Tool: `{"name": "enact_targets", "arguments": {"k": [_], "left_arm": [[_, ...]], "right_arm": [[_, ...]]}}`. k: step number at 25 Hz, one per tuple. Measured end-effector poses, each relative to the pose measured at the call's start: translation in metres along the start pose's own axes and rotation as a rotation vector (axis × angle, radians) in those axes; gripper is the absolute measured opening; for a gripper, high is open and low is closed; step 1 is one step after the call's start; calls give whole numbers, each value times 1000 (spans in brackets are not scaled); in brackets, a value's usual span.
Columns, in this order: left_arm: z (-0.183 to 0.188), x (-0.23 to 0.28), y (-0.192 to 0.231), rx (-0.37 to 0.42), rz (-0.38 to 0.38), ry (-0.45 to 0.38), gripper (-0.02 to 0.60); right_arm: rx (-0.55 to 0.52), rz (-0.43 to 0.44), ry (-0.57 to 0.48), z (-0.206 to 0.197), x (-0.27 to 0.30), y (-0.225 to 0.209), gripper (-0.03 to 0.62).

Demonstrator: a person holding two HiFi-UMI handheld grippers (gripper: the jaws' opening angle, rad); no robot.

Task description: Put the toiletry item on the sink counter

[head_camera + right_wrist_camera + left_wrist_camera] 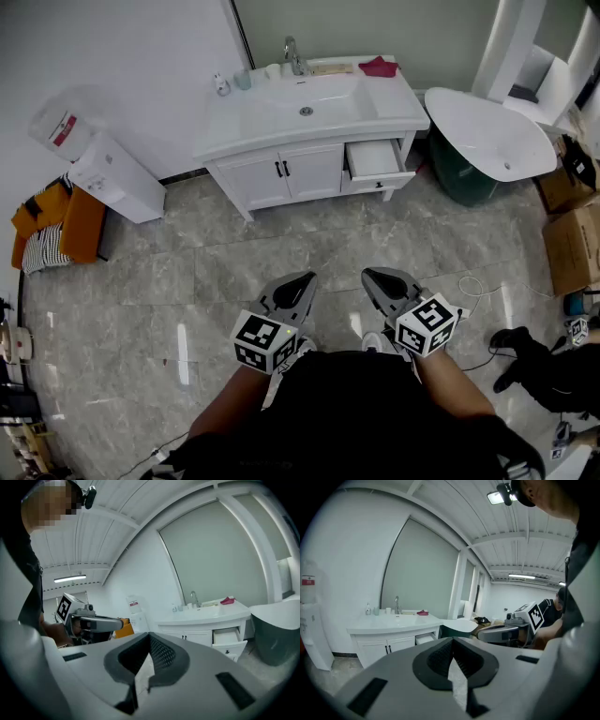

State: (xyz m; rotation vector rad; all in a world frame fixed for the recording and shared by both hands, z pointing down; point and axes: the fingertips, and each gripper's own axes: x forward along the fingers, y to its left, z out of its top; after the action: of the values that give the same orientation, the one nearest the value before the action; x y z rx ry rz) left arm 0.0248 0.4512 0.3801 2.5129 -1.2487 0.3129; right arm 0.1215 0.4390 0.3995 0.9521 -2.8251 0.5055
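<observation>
The white sink counter (236, 128) stands against the far wall, with a faucet (292, 55) behind its basin. On it are a small bottle (221, 84), a pale cup (243, 80) and a red item (379, 67). One drawer (375, 159) on the right hangs open. My left gripper (302, 281) and right gripper (375, 277) are held low and close to my body, well short of the counter. Both are shut with nothing between their jaws. In the left gripper view the shut tips (452, 641) point toward the counter (393, 623). The right gripper view shows the same (149, 637).
A water dispenser (103, 159) stands left of the counter, beside an orange seat (56, 225). A white tub (487, 131) is at the right, with cardboard boxes (572, 244) beyond. A cable (473, 286) lies on the tiled floor, near another person's feet (534, 361).
</observation>
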Motion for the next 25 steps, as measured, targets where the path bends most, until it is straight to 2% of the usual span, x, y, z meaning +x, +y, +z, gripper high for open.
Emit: {"name": "enact_targets", "arguments": {"k": [11,18,25], "left_arm": [[5,-1,9,-1,2,-5,5],[-6,4,21,-62,0,20,5],[-10,-8,30,-46,-9,18,5]], "right_arm": [[17,-12,-3,2,7,-2,3],[53,-59,6,-3,12,-13,5],[11,-42,52,-13,28,8,5]]}}
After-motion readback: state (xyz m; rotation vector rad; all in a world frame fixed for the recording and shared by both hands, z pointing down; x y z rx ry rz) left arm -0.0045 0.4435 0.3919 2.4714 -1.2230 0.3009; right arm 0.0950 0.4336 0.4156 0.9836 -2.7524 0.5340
